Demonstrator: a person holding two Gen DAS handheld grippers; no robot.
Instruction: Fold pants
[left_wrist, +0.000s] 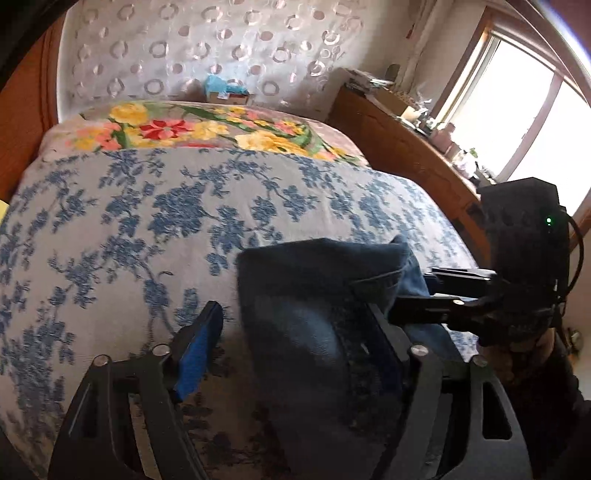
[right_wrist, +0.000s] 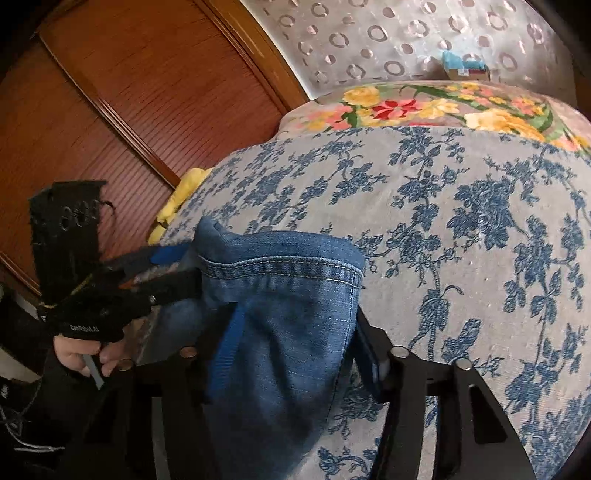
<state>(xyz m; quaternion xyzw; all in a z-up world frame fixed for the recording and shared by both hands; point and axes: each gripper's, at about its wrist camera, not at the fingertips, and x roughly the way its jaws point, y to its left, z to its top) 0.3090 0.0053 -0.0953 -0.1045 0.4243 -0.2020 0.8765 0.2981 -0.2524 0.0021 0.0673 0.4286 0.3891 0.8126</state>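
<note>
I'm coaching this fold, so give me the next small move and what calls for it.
Probably close the left gripper on the denim before lifting. The jeans lie bunched between both grippers over the floral bedspread, but the left one's blue pad stands clear of the cloth, while the right gripper brackets the hem closely.

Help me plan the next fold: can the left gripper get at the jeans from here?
Probably yes: the jeans already sit between the left gripper's open fingers, resting against one, and nothing else lies in the gap.
</note>
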